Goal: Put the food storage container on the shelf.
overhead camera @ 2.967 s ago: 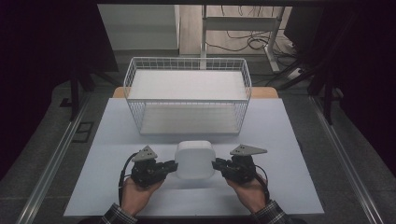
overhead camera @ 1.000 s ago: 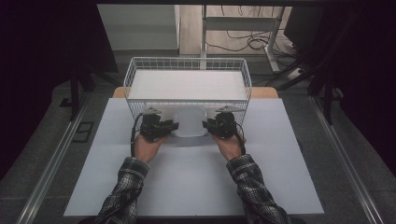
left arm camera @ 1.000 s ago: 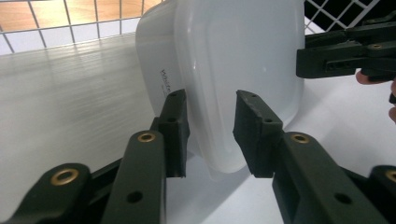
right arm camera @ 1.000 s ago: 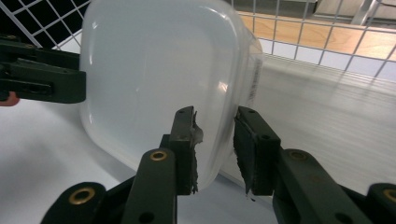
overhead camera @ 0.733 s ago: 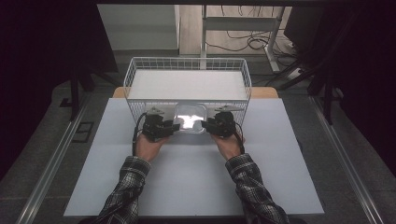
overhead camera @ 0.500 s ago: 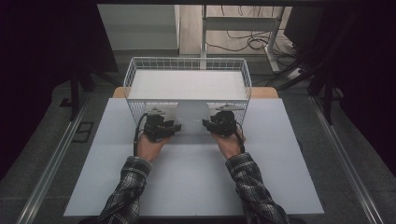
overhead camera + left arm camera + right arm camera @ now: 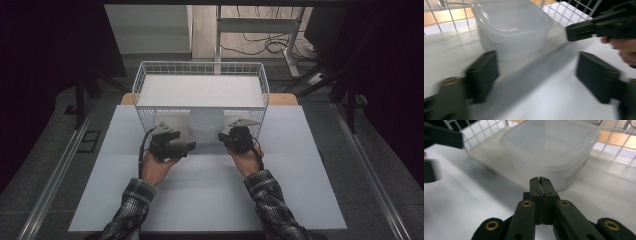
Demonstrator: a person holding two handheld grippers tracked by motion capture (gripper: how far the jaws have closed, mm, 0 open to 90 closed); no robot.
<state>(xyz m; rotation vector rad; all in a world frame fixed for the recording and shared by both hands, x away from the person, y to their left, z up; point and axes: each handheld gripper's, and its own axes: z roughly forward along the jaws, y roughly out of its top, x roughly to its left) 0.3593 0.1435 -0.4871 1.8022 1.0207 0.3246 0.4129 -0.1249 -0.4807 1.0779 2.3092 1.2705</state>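
A translucent square plastic container (image 7: 206, 125) (image 7: 514, 27) (image 7: 551, 152) stands on the white table at the near wall of the wire basket (image 7: 200, 70), with wires behind it. My left gripper (image 7: 190, 145) (image 7: 539, 75) is just left of it and a little nearer. It is open, its jaws have just been opening, and nothing is between them. My right gripper (image 7: 225, 136) (image 7: 540, 181) sits just right of the container. Its jaws have just closed flat together on nothing, a short gap from the container's side. Neither gripper touches the container.
The white wire basket has a white floor and stands at the far middle of the white tabletop (image 7: 210, 200). A wooden strip (image 7: 285, 98) shows behind it. Dark floor, rails and table legs surround the table.
Both grippers carried the container forward from the near part of the table to the basket. They have since let go; the left gripper opened and drew back, and the right one shut.
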